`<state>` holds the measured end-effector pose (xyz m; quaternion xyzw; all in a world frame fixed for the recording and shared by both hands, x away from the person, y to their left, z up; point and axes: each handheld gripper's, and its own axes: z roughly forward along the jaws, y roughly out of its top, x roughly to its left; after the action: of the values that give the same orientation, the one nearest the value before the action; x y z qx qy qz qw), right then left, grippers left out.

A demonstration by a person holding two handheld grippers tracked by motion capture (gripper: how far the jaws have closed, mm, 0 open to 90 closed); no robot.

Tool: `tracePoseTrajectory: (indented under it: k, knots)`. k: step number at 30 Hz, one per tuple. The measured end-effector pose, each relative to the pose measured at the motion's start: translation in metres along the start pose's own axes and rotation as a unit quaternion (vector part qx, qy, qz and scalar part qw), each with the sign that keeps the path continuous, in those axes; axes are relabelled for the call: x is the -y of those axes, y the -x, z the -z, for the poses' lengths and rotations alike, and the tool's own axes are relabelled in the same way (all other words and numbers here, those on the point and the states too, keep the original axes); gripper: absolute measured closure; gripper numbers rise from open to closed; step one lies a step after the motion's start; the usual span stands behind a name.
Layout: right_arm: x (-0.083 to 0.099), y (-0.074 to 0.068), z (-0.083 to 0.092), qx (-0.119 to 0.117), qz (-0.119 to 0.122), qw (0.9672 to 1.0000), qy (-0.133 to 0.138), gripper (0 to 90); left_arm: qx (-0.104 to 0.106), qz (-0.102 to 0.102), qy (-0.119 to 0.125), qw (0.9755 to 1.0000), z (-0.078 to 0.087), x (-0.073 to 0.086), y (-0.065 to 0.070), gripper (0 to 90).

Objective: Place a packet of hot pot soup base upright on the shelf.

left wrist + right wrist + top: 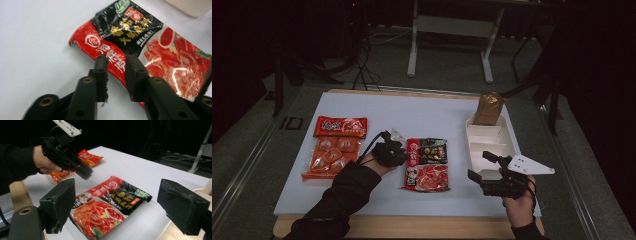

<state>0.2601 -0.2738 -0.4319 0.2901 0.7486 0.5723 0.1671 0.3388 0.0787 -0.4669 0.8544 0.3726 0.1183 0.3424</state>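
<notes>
1. Left gripper [116,65]: jaws slightly apart, nothing pinched, hovering over the left edge of the red-black sauce packet [427,164].
2. Packet lies flat mid-table [437,112], between the orange snack bags [334,146] and the white tray [492,137].
3. Right gripper [117,202]: jaws wide apart, empty, near the tray.

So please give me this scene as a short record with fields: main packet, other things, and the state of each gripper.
main packet: red and black sauce packet, flat on the white table
left gripper: jaws slightly apart above the packet's edge, not pressing it
right gripper: jaws wide open, nothing between them
orange snack bag: left part of the table
white tray: right side
brown packet: upright in the tray's far end
</notes>
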Motion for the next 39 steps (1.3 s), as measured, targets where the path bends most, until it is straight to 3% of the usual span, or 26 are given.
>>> tracePoseTrajectory:
  k: [2,4,9,16,21,28,33,39]
  knots:
    - [0.0,0.0,0.001,-0.001,0.004,1.0,0.005,14.4,-0.004,-0.003,0.003,1.0,0.0,-0.003,0.001,62.9]
    - [0.0,-0.001,0.002,0.003,0.007,0.9999,0.008,14.0,0.0,0.001,0.007,1.0,0.0,-0.006,-0.001,61.7]
    - [-0.002,-0.003,0.003,0.011,0.017,0.9997,0.01,13.7,0.003,0.023,0.023,0.9995,-0.003,-0.014,-0.005,52.2]
    - [-0.001,-0.008,0.001,0.015,0.037,0.9992,0.002,13.6,0.006,0.05,0.035,0.9981,-0.017,-0.014,-0.019,48.4]
    - [0.0,-0.01,-0.001,0.019,0.047,0.9987,-0.004,13.6,0.008,0.086,0.036,0.9956,-0.033,-0.008,-0.031,48.3]
    - [0.001,-0.011,-0.001,0.014,0.043,0.999,-0.009,13.6,-0.011,0.124,0.03,0.9918,-0.056,-0.002,-0.042,48.3]
    - [0.003,-0.01,-0.003,0.009,0.04,0.9991,-0.014,13.6,-0.006,0.138,0.026,0.9901,-0.072,0.0,-0.043,48.4]
    - [0.004,-0.01,-0.005,0.004,0.04,0.999,-0.022,13.7,-0.018,0.144,0.027,0.989,-0.08,0.002,-0.043,49.2]
